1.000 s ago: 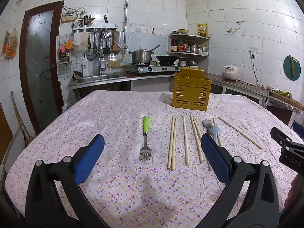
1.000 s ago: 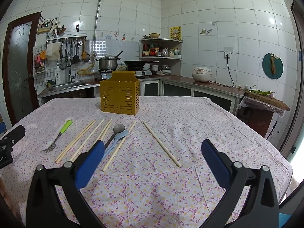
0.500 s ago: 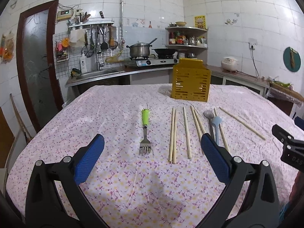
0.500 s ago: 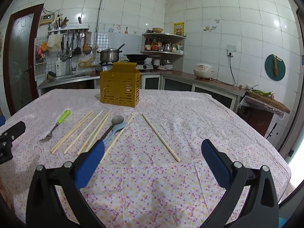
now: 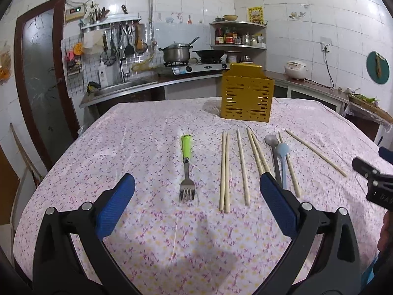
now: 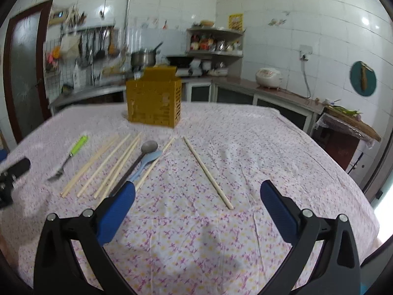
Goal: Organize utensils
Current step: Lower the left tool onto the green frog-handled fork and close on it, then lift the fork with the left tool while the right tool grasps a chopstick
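Observation:
A green-handled fork (image 5: pixel 186 167) lies on the floral tablecloth, tines toward me. To its right lie several wooden chopsticks (image 5: pixel 224 169), a grey spoon (image 5: pixel 272 147) and a light blue spoon (image 5: pixel 283 157). A single chopstick (image 5: pixel 315 152) lies apart at the right. A yellow slotted utensil holder (image 5: pixel 246 93) stands behind them. My left gripper (image 5: pixel 196 205) is open and empty, just short of the fork. My right gripper (image 6: pixel 196 206) is open and empty, with the single chopstick (image 6: pixel 207 172) between its fingers. The fork (image 6: pixel 68 157), spoons (image 6: pixel 145 159) and holder (image 6: pixel 154 98) show there too.
The round table (image 5: pixel 122 132) fills the foreground. Behind it run a kitchen counter with a sink (image 5: pixel 122 86), a stove with a pot (image 5: pixel 176 54), a corner shelf (image 5: pixel 238 36) and a rice cooker (image 5: pixel 296 70). A dark door (image 5: pixel 39 78) stands at the left.
Both grippers have moved slightly forward and lower over the table, so the utensils look closer. The right wrist view has swung and is blurred. Both grippers stayed open.

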Action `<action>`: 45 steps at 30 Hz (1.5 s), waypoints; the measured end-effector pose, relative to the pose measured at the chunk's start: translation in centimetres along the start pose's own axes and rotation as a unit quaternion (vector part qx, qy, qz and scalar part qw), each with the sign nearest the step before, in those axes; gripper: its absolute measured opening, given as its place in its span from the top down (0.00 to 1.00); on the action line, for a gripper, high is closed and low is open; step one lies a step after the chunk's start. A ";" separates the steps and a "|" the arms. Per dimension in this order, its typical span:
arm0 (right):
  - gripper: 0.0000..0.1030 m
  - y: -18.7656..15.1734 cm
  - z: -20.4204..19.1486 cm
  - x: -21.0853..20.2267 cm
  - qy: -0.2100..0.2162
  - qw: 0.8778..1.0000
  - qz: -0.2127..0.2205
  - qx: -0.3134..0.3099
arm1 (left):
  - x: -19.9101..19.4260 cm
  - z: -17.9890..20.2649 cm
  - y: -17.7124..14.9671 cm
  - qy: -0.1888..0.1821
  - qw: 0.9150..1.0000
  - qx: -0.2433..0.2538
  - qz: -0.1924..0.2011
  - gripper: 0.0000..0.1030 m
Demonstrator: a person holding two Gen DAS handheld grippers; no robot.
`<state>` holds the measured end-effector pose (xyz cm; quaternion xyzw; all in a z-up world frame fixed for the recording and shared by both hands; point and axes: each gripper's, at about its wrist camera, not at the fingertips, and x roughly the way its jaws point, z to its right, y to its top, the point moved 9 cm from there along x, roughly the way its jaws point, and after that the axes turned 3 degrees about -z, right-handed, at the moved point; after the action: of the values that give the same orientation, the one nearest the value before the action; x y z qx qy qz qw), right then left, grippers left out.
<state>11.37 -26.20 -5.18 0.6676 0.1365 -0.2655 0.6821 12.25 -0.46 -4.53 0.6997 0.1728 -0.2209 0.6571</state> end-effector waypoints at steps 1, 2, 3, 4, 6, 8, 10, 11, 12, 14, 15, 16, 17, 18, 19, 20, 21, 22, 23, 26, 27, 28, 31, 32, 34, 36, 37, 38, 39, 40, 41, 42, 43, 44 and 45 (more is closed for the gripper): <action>0.04 0.2 0.0 0.6 0.002 1.000 -0.013 -0.005 | 0.3 -0.1 0.3 0.000 1.000 -0.004 -0.003 0.05; 0.04 0.5 0.0 1.5 0.010 0.999 -0.030 -0.002 | 0.9 -0.2 0.8 0.000 1.000 -0.004 -0.010 0.05; 0.04 0.7 0.1 2.1 0.014 0.999 -0.039 0.003 | 1.6 -0.3 1.2 0.006 1.000 0.000 -0.021 0.05; 0.04 1.0 0.3 3.1 0.015 0.998 -0.055 0.006 | 2.4 -0.5 1.6 0.017 0.999 0.006 -0.034 0.05; 0.04 1.7 0.4 4.4 0.012 0.997 -0.071 0.000 | 4.1 -0.6 2.2 0.028 0.998 0.024 -0.059 0.05; 0.04 2.8 0.1 6.2 0.025 0.995 -0.099 -0.018 | 6.1 -0.8 3.0 0.034 0.994 0.042 -0.091 0.05; 0.04 3.8 -0.1 7.4 0.032 0.993 -0.113 -0.030 | 7.7 -1.1 4.0 0.025 0.992 0.041 -0.113 0.05; 0.04 4.5 0.1 8.5 0.028 0.991 -0.124 -0.039 | 8.2 -1.2 4.5 0.020 0.992 0.038 -0.118 0.05; 0.04 4.8 0.0 9.8 0.026 0.989 -0.139 -0.049 | 8.9 -1.3 5.0 0.013 0.991 0.035 -0.125 0.05; 0.04 5.4 -0.2 12.0 0.036 0.984 -0.165 -0.057 | 10.2 -1.3 5.9 -0.001 0.990 0.026 -0.138 0.06; 0.04 5.5 -0.2 13.3 0.040 0.981 -0.183 -0.055 | 10.8 -1.2 6.2 -0.009 0.989 0.025 -0.143 0.06; 0.04 5.5 -0.2 13.9 0.042 0.979 -0.193 -0.052 | 11.5 -1.0 6.4 -0.012 0.988 0.027 -0.149 0.08; 0.04 5.7 -0.3 15.2 0.052 0.976 -0.206 -0.047 | 12.5 -1.0 6.5 -0.007 0.986 0.031 -0.163 0.09; 0.04 5.7 -0.7 15.9 0.058 0.974 -0.213 -0.047 | 13.2 -0.9 6.3 -0.007 0.985 0.033 -0.171 0.13; 0.07 5.7 -0.9 16.7 0.061 0.971 -0.225 -0.050 | 14.0 -0.7 6.4 -0.013 0.983 0.033 -0.183 0.17; 0.09 5.9 -1.0 17.8 0.057 0.969 -0.235 -0.054 | 15.1 -0.7 6.2 -0.021 0.978 0.029 -0.204 0.20; 0.12 6.0 -1.1 18.6 0.055 0.966 -0.245 -0.059 | 16.0 -0.9 5.8 -0.021 0.974 0.023 -0.225 0.26; 0.16 6.0 -1.2 19.3 0.057 0.964 -0.251 -0.061 | 17.3 -1.1 5.3 -0.025 0.966 0.013 -0.258 0.31; 0.16 5.9 -1.4 20.1 0.063 0.960 -0.265 -0.058 | 18.0 -1.3 4.9 -0.032 0.961 0.005 -0.275 0.33; 0.21 5.4 -1.8 22.0 0.080 0.949 -0.301 -0.052 | 20.0 -2.1 4.4 -0.038 0.950 -0.020 -0.310 0.45; 0.30 5.3 -1.5 22.3 0.079 0.947 -0.307 -0.053 | 20.3 -2.1 4.4 -0.035 0.949 -0.019 -0.313 0.46; 0.37 4.9 -1.5 23.0 0.074 0.943 -0.320 -0.055 | 20.7 -2.1 4.4 -0.031 0.948 -0.014 -0.316 0.47; 0.47 4.3 -1.8 23.8 0.075 0.934 -0.346 -0.053 | 20.8 -1.4 4.3 -0.040 0.944 -0.007 -0.327 0.56; 0.47 4.4 -1.9 23.8 0.074 0.934 -0.346 -0.056 | 21.0 -1.0 4.4 -0.044 0.943 -0.004 -0.329 0.59; 0.53 4.4 -2.2 23.8 0.069 0.932 -0.349 -0.064 | 21.0 -0.8 4.4 -0.047 0.942 0.000 -0.332 0.62; 0.61 4.4 -2.7 23.6 0.070 0.929 -0.358 -0.069 | 21.2 -0.8 4.6 -0.048 0.940 -0.004 -0.338 0.63; 0.66 4.4 -2.9 23.7 0.068 0.927 -0.361 -0.071 | 21.3 -0.9 4.6 -0.050 0.938 -0.007 -0.343 0.65; 0.68 4.5 -3.0 23.5 0.064 0.926 -0.364 -0.075 | 21.5 -1.1 4.5 -0.050 0.937 -0.009 -0.347 0.66; 0.73 4.6 -3.2 23.4 0.062 0.925 -0.366 -0.078 | 21.6 -1.1 4.5 -0.050 0.935 -0.009 -0.350 0.67; 0.76 4.7 -3.3 23.4 0.062 0.924 -0.369 -0.080 | 21.9 -1.3 4.4 -0.051 0.934 -0.007 -0.353 0.67; 0.77 4.7 -3.4 23.3 0.061 0.923 -0.371 -0.082 | 22.0 -1.3 4.3 -0.052 0.933 -0.006 -0.357 0.67; 0.80 4.7 -3.5 23.2 0.062 0.921 -0.375 -0.082 | 22.3 -1.5 4.1 -0.050 0.933 -0.005 -0.357 0.67; 0.82 4.7 -3.5 23.2 0.064 0.921 -0.377 -0.081 | 22.5 -1.5 3.9 -0.049 0.932 -0.006 -0.360 0.67; 0.83 4.7 -3.5 23.3 0.067 0.920 -0.379 -0.077 | 22.9 -1.7 3.8 -0.052 0.929 -0.009 -0.366 0.67; 0.84 4.7 -3.4 23.6 0.069 0.919 -0.381 -0.074 | 23.1 -1.7 3.5 -0.053 0.927 -0.008 -0.370 0.67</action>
<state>33.83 -27.29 -14.25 0.5289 0.4470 -0.4477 0.5657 33.70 -0.18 -13.84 0.5678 0.3865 -0.4835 0.5426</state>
